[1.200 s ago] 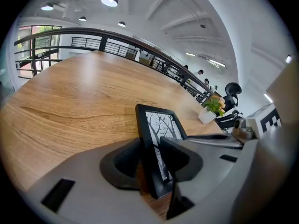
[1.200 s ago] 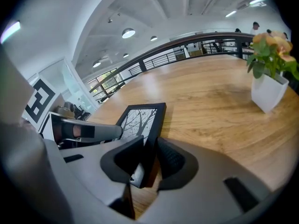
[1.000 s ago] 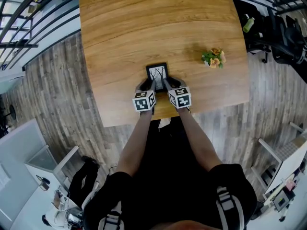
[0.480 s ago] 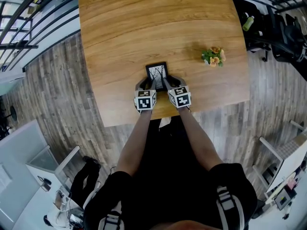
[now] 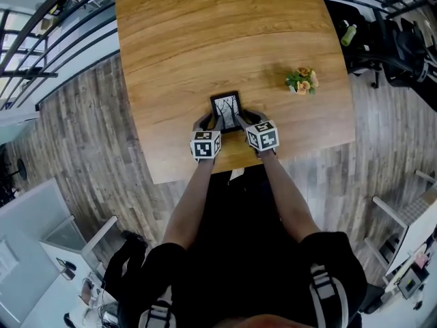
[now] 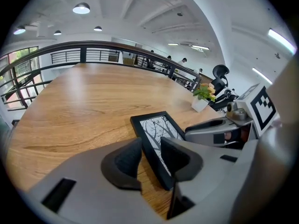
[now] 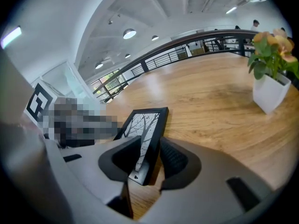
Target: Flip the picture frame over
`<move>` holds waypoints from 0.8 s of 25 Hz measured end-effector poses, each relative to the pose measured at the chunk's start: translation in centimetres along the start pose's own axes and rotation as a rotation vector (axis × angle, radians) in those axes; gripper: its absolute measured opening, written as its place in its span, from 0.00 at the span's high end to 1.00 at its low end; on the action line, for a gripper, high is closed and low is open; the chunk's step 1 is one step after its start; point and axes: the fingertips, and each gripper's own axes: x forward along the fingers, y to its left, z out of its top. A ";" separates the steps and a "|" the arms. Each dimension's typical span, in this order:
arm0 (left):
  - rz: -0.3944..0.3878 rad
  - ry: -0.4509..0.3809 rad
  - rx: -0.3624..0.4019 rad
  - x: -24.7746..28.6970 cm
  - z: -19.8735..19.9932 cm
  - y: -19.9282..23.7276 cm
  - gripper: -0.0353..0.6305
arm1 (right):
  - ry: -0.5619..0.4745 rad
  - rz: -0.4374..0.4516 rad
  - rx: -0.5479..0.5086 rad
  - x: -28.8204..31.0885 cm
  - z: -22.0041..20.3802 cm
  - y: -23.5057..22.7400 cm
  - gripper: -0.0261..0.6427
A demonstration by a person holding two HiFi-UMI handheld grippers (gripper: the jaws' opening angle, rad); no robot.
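Checking head view first: the picture frame [image 5: 226,111] is seen at 6 o'clock on the table [image 5: 205,33], near the front edge, with the potted plant [image 5: 301,80] well apart at 3 o'clock. The left gripper [image 5: 207,121] and right gripper [image 5: 247,119] are set at its two near corners. Against a second ago the frame sits in almost the same spot, picture side still up, so the flip is judged not yet done. The long axis runs roughly 12 to 6, and the printed face is turned up toward the camera.

Left gripper view: the frame's left edge is caught between the pads [image 6: 126,160] at its near corner. They appear to be pinching it, though a sliver of wood shows beside the outer pad. The frame runs away toward 1 o'clock.

Right gripper view: the frame's near right corner stands between the jaws, tilted, face turned to 9 o'clock. These jaws have just been opening, and a gap is seen on the picture side, so no squeeze is read. Likely meaning: hold is being eased on the right so the left can roll the frame.
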 end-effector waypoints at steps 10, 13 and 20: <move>-0.059 -0.081 0.036 -2.7 2.3 -0.3 0.74 | -0.068 -0.031 -0.030 -2.6 1.4 0.8 0.86; -0.076 -0.094 0.059 -3.8 2.3 -0.7 0.77 | -0.096 -0.064 -0.039 -3.8 1.5 0.9 0.92; -0.063 -0.151 0.069 -6.5 3.4 0.2 0.84 | -0.137 -0.111 -0.080 -5.5 2.1 1.1 0.95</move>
